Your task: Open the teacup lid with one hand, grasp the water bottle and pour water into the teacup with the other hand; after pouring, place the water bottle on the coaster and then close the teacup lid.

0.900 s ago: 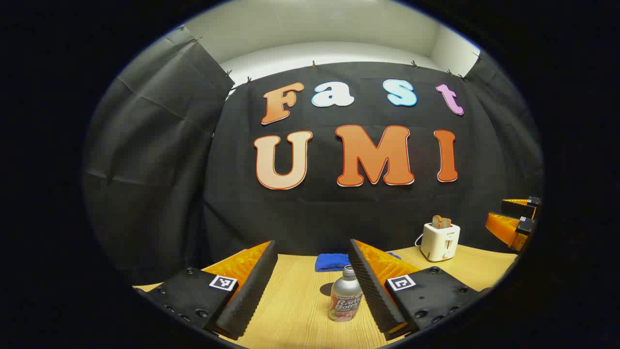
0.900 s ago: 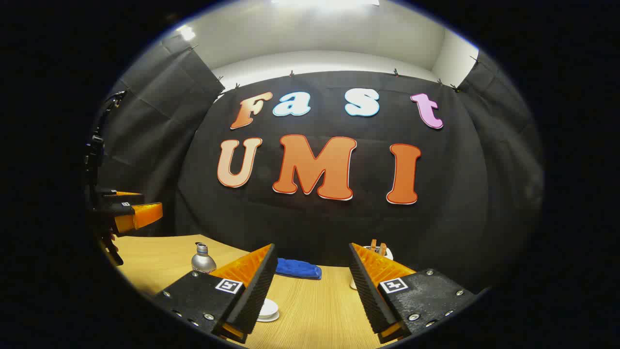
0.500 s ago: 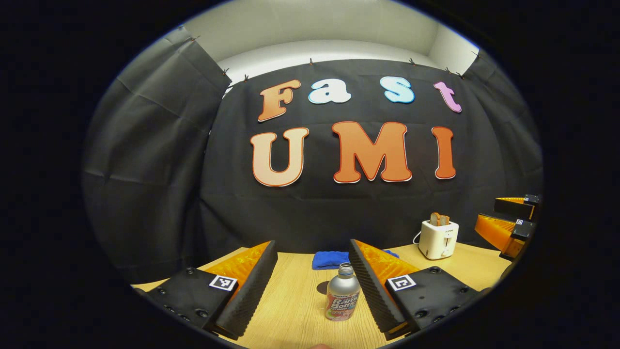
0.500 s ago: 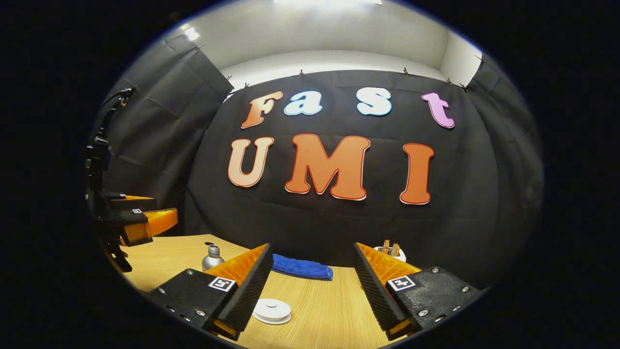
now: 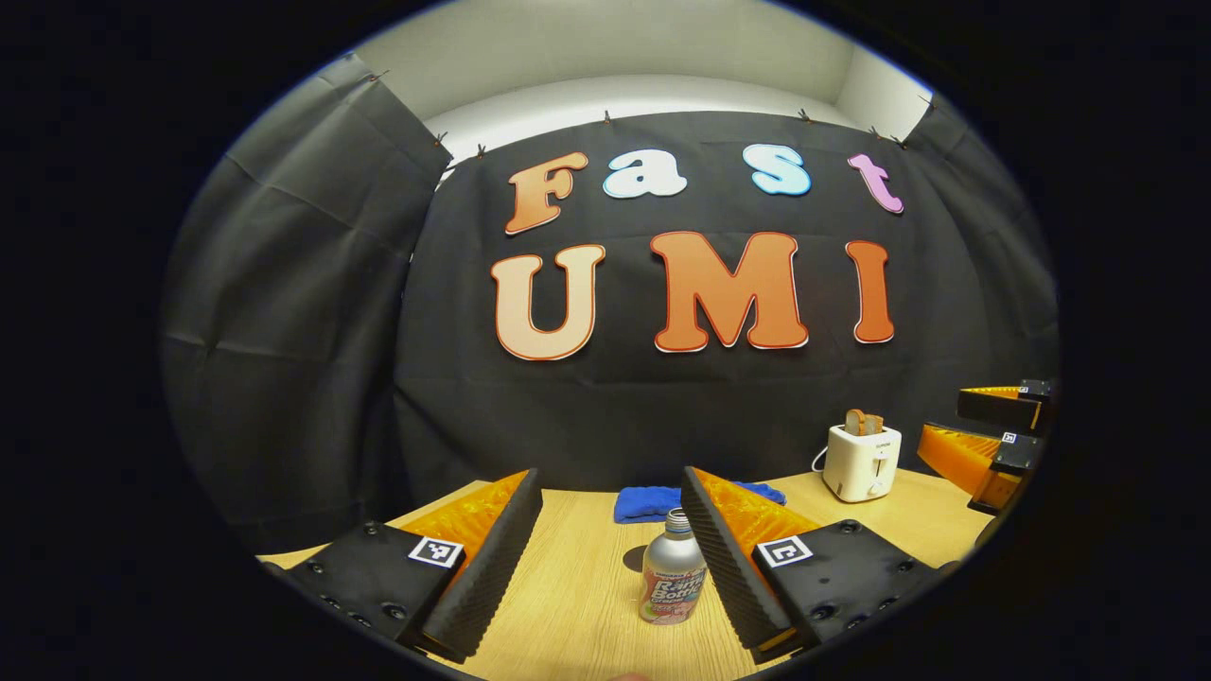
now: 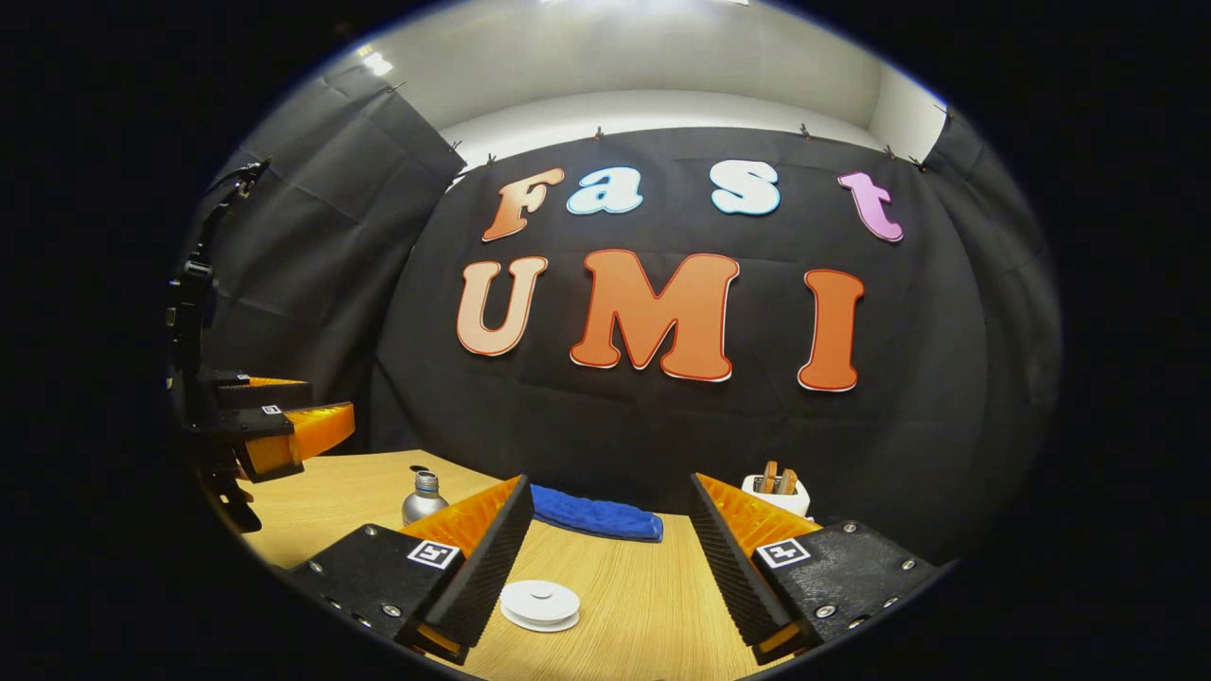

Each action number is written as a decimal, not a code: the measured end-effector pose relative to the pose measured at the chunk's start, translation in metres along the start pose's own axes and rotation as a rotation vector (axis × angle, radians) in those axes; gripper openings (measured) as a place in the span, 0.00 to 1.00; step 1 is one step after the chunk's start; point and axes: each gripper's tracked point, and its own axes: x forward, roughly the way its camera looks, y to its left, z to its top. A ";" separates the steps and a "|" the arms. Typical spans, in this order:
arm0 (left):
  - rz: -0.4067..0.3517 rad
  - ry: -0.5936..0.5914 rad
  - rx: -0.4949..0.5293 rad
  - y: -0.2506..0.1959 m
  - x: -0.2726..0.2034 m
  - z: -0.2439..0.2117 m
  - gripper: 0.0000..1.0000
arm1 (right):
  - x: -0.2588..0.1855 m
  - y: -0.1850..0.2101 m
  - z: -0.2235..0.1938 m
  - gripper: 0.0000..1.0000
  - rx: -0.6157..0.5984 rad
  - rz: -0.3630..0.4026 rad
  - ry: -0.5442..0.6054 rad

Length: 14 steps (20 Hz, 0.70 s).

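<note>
Item 1, left gripper (image 5: 610, 558): jaws spread wide, holding nothing. The water bottle (image 5: 672, 582) stands upright on the table (image 5: 568, 605) just ahead of my fingers, close against the inner face of the right-hand one, but I read it as not yet touched. Over the last second the bottle has sat slightly farther up between the fingers; my left hand has barely shifted.

Item 2, right gripper (image 6: 605, 558): jaws spread wide, empty. A white lid (image 6: 539, 603), round and low, lies on the table just beside my left-hand finger. It has come much further into sight than a second ago, when that finger covered most of it, so my right hand has been swinging toward it.

Item 3, surroundings: blue cloth (image 6: 596, 515) at the back of the table; toaster (image 5: 861, 461) with bread, far right.

Item 4, status: nothing grasped, lid still on by my judgement. I cannot make out the cup under it. No coaster identified. Next: centre the right jaws on the lid knob.
</note>
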 end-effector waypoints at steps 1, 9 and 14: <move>-0.001 -0.002 0.005 0.000 0.000 0.000 0.97 | 0.002 0.002 -0.002 0.98 0.004 0.004 0.004; -0.021 0.017 0.068 -0.010 0.003 -0.017 1.00 | 0.023 0.014 -0.053 0.93 0.060 0.036 0.120; -0.042 0.055 0.077 -0.017 0.007 -0.035 1.00 | 0.038 0.033 -0.100 0.85 0.081 0.085 0.234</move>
